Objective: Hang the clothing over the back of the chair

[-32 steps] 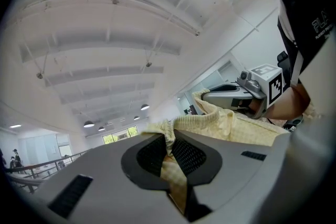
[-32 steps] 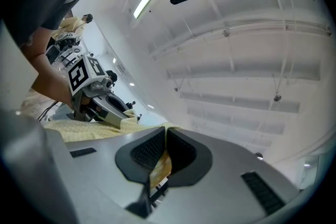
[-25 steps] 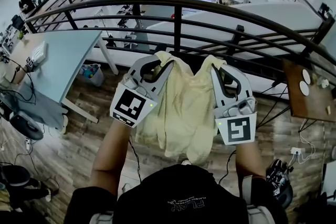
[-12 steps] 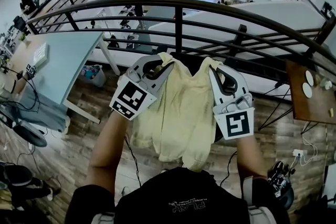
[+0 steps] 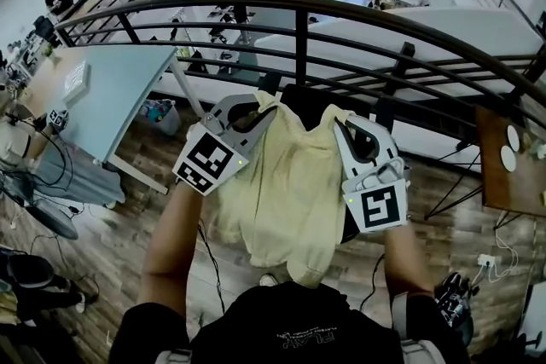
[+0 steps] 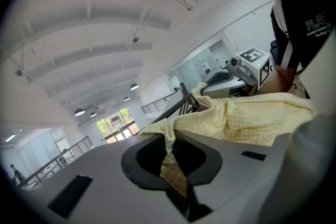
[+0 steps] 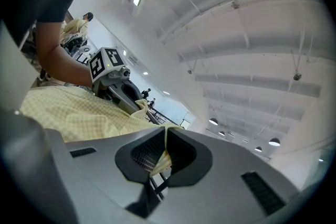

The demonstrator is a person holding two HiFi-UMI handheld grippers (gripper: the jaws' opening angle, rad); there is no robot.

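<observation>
The person wears a black shirt (image 5: 290,335) with short sleeves and white letters on it. The left gripper (image 5: 263,104) and the right gripper (image 5: 339,120) are light grey, smooth and round, with dark ribbed pads inside. Each one has a cube (image 5: 207,160) with a black and white square mark and a tiny green light. A thin black cable (image 5: 207,256) runs from each.

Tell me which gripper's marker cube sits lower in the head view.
The right gripper. Its cube sits lower, almost square-on; the cube of the left gripper is higher and turned cornerwise. Both clamp the yellow garment.
</observation>
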